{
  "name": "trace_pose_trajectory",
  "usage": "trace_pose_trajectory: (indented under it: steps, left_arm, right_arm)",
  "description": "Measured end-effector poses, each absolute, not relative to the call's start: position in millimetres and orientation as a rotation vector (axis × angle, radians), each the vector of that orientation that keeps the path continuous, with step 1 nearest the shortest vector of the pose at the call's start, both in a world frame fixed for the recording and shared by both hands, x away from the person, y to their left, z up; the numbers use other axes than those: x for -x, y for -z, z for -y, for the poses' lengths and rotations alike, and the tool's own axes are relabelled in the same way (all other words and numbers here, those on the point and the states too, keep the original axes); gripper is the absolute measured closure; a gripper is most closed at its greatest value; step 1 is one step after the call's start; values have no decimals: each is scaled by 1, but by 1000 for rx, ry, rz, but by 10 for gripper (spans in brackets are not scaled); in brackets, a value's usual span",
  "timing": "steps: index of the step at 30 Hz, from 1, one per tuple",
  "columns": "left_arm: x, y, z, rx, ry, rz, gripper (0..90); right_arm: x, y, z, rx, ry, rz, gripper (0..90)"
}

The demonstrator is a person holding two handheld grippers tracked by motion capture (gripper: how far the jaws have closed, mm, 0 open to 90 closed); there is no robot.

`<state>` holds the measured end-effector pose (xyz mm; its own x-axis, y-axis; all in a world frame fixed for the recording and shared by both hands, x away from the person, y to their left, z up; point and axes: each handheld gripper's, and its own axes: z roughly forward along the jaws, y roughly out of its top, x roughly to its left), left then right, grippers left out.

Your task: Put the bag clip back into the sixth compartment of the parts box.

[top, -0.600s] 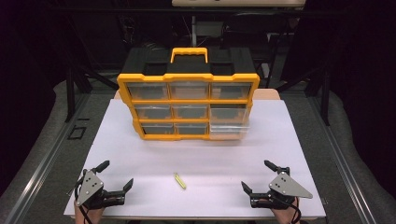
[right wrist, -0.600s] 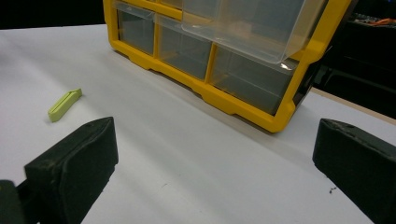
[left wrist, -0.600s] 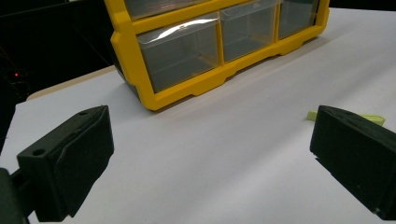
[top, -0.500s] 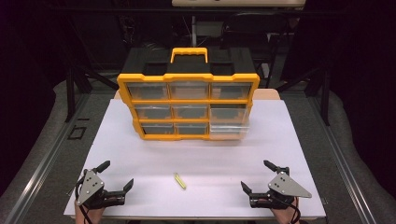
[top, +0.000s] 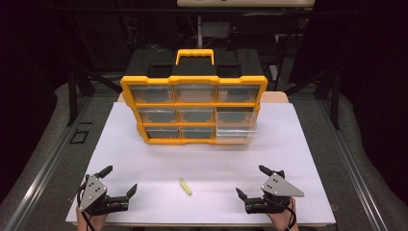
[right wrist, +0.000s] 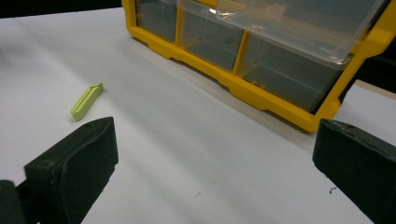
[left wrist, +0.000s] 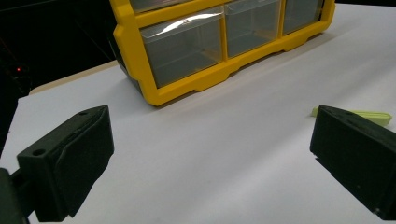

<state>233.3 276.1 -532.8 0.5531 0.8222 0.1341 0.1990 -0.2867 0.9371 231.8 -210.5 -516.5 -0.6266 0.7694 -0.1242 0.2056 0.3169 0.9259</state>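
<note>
A yellow organizer (top: 195, 108) with clear drawers stands upright at the middle back of the white tabletop (top: 298, 144); its bottom right drawer (top: 234, 135) is pulled out a little. A small yellow-green clip (top: 185, 186) lies flat on the table near the front, between the two grippers. My left gripper (top: 119, 179) rests at the front left, open, with nothing between its jaws. My right gripper (top: 250, 180) rests at the front right, open and empty too. In the left gripper view the clip (left wrist: 369, 115) peeks out behind the right jaw. The right gripper view has the clip (right wrist: 87, 101) to the left and the pulled-out drawer (right wrist: 289, 28) ahead.
The organizer's yellow carry handle (top: 195, 53) rises at its top. Dark floor and black stands surround the table. A grey rail (top: 356, 173) runs along the table's right side. Bare tabletop lies between the organizer and the grippers.
</note>
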Motion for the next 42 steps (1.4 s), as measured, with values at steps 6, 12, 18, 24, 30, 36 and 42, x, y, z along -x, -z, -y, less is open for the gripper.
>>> trace_pose_trajectory:
  steps: [6, 12, 18, 24, 30, 36, 42]
  left_arm:
    - [-235, 534, -276, -1800, -757, -854, 0]
    - [-235, 534, -277, -1797, -756, -858, 0]
    - [-235, 534, -277, -1801, -759, -861, 0]
    - [-235, 534, -277, -1801, -760, -863, 0]
    - [-235, 534, -277, -1805, -759, -863, 0]
    - [-235, 534, -277, -1802, -763, -867, 0]
    - [-235, 534, -277, -1795, -767, -877, 0]
  right_arm:
    - [-238, 516, 197, -881, -1293, -2065, 0]
    - [-243, 518, 181, -887, -1265, -2124, 0]
    - [-245, 517, 168, -879, -1254, -2152, 0]
    - [-248, 518, 156, -868, -1240, -2186, 0]
    - [-250, 518, 149, -874, -1233, -2212, 0]
    - [-252, 519, 141, -867, -1209, -2238, 0]
    - [-254, 518, 130, -859, -1204, -2264, 0]
